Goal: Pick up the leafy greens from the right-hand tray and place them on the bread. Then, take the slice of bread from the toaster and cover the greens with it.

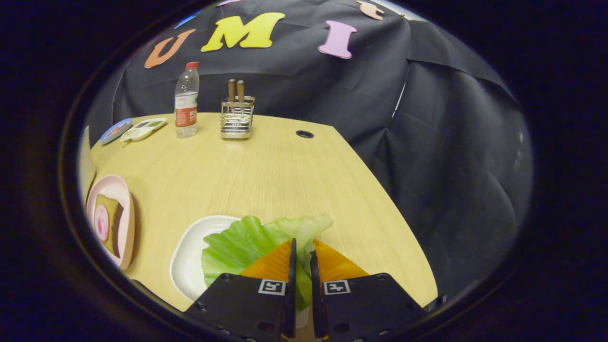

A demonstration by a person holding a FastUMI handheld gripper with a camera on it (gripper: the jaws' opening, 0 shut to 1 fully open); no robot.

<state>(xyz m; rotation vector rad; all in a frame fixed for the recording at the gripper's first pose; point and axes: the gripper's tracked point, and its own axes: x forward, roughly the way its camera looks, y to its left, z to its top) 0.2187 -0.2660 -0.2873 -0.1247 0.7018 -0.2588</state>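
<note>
Currently the gripper (302, 247) is pinching the leafy greens (247, 244) between its nearly closed fingers, with both fingers pressing on the leaf. Beneath and left of the fingers, the greens are lying over a white tray (187, 259). Farther left, a pink plate (124, 213) is carrying the bread (110, 223). Beyond the fingers, a bottle (186, 100) and utensil rack (237, 118) are standing on the table (266, 175).

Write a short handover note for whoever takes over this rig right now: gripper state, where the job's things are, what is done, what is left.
Gripper: fingers nearly closed on the leafy greens, which lie over the white tray; a firm grip cannot be confirmed.
Bread, with a pink slice on it, sits on the pink plate to the left.
Done: greens reached.
Left: carry greens to the bread, then fetch the toaster slice and cover them.
</note>
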